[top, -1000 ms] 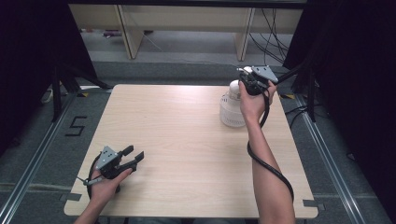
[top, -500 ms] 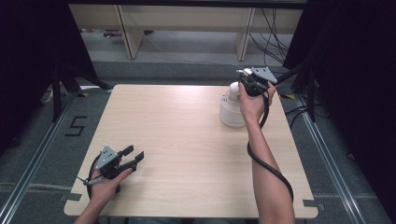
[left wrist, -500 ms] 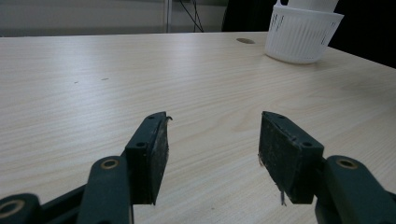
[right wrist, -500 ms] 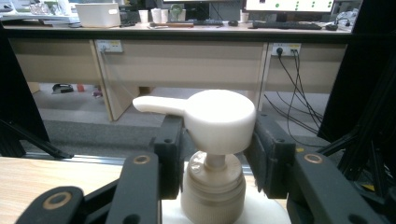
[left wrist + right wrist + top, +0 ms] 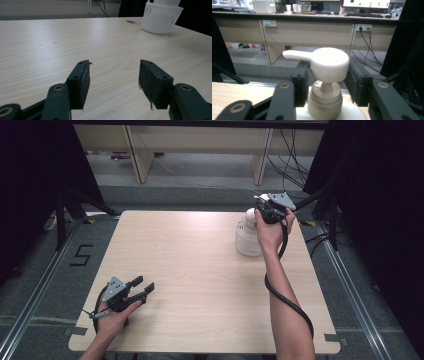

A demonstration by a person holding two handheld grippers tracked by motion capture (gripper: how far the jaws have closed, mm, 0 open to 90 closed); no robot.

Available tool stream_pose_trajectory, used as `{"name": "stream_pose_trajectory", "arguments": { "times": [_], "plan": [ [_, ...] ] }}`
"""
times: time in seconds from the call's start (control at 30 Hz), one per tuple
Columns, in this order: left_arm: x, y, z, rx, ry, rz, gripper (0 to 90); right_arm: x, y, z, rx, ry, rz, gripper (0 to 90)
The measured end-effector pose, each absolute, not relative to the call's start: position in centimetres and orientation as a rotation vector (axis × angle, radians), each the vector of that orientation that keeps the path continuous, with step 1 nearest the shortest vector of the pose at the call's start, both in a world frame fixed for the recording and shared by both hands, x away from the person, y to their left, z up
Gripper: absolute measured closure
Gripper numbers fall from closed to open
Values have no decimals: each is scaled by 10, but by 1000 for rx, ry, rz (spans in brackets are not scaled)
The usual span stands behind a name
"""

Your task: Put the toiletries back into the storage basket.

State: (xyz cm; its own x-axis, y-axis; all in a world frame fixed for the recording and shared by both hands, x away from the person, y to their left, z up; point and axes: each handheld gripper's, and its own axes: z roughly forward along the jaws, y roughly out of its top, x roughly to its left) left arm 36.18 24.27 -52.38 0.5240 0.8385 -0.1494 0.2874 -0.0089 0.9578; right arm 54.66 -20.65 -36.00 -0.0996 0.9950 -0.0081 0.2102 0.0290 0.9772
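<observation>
Right hand-held gripper (image 5: 325,82) stands at the pump head (image 5: 324,63) of a white pump bottle (image 5: 248,222), near two o'clock on the surface (image 5: 200,270). Its jaws have just been opening; they flank the head on both sides, but I cannot tell whether the pads press on it. Left hand-held gripper (image 5: 113,82) rests near seven o'clock with its jaws parted and nothing between them.

The bottle stands upright in a white slotted basket (image 5: 161,20), which seems to hold nothing else; what the bottle contains cannot be seen.

My judgement of the risks: a pump head is smooth and rounded, so a loose hold could slip off it. Lifting by the head alone might drag the light basket along or tip the bottle against the basket wall. The spout (image 5: 297,55) sticks out sideways and could catch a jaw. The basket also sits near the far right edge, so a sideways shove could push it off.
</observation>
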Motion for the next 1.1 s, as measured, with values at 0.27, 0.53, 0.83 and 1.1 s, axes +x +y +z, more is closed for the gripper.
{"name": "stream_pose_trajectory", "arguments": {
  "times": [0.27, 0.53, 0.83, 1.1],
  "plan": [
    [361, 243, -524, 1576, 996, 578, 417, 543, -209, -362, 1312, 1451, 1150, 409],
    [361, 243, -523, 1582, 1001, 582, 416, 535, -210, -363, 1322, 1454, 1156, 335],
    [361, 242, -523, 1584, 1000, 583, 416, 524, -213, -359, 1319, 1467, 1158, 306],
    [361, 243, -523, 1584, 1000, 584, 416, 513, -214, -360, 1313, 1478, 1161, 294]
  ]
}}
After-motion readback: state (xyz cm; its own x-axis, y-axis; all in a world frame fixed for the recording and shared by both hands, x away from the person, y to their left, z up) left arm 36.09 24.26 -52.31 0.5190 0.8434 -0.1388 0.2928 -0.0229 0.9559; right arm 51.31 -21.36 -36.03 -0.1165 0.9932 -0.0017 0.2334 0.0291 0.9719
